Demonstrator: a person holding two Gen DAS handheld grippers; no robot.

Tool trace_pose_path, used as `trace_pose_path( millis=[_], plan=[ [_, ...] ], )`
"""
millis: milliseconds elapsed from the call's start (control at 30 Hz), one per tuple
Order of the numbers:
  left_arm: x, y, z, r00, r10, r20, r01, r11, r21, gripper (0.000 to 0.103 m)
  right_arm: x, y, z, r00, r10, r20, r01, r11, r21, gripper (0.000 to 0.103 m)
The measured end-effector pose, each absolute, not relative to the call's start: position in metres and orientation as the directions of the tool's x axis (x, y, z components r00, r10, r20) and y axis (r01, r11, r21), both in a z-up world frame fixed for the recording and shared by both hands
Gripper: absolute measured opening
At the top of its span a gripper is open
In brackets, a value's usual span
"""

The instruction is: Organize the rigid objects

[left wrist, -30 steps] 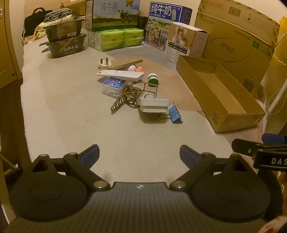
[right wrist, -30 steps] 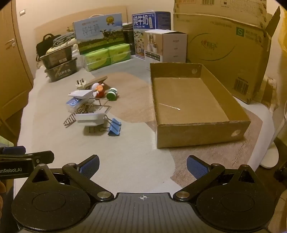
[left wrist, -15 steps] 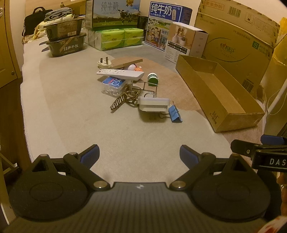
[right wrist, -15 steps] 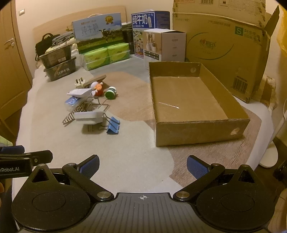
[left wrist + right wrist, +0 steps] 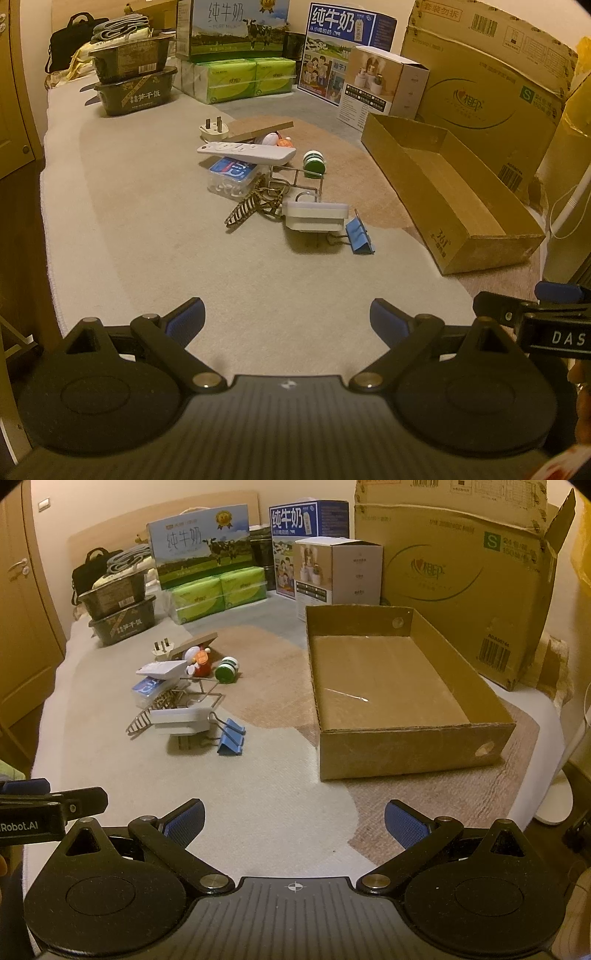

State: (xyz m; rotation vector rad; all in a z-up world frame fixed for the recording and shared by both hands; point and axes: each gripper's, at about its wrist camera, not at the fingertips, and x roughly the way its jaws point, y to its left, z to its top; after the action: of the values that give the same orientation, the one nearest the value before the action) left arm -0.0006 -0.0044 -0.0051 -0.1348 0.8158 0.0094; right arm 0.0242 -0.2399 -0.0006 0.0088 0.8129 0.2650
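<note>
Crowded along the far wall: large brown cardboard carton, green tissue packs. Heaped mid-bed, well ahead of left gripper and right gripper: white remote, blue binder clip. Both spread wide, empty. Just right of the heap: shallow open cardboard tray. Bare beige bedspread between.

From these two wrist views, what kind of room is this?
Probably a bedroom at home, used for storage: the work surface looks like a blanket-covered bed with a headboard against the wall, a wooden door beside it, and milk cartons and cardboard boxes stacked behind.
</note>
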Motion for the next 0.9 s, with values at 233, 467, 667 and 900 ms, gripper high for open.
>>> trace_pose_path(
  millis=[233, 467, 667, 900],
  plan=[
    [0.0016, -0.0048, -0.0054, 0.685, -0.042, -0.728, -0.060, 0.992, -0.114, 0.095, 0.0257, -0.2396, -0.0036, 0.652, 0.238, -0.720, -0.232, 0.966, 0.110, 0.103],
    [0.0058, -0.0044, -0.0042, 0.681, -0.049, -0.731, -0.057, 0.991, -0.120, 0.095, 0.0271, -0.2397, -0.0046, 0.650, 0.239, -0.722, -0.232, 0.966, 0.111, 0.103],
    [0.0064, -0.0048, -0.0043, 0.681, -0.049, -0.731, -0.057, 0.991, -0.119, 0.095, 0.0280, -0.2415, -0.0054, 0.649, 0.240, -0.722, -0.231, 0.966, 0.114, 0.103],
    [0.0063, -0.0048, -0.0045, 0.681, -0.049, -0.731, -0.056, 0.991, -0.119, 0.095, 0.0310, -0.2419, -0.0060, 0.649, 0.240, -0.722, -0.237, 0.965, 0.108, 0.103]
  ],
)
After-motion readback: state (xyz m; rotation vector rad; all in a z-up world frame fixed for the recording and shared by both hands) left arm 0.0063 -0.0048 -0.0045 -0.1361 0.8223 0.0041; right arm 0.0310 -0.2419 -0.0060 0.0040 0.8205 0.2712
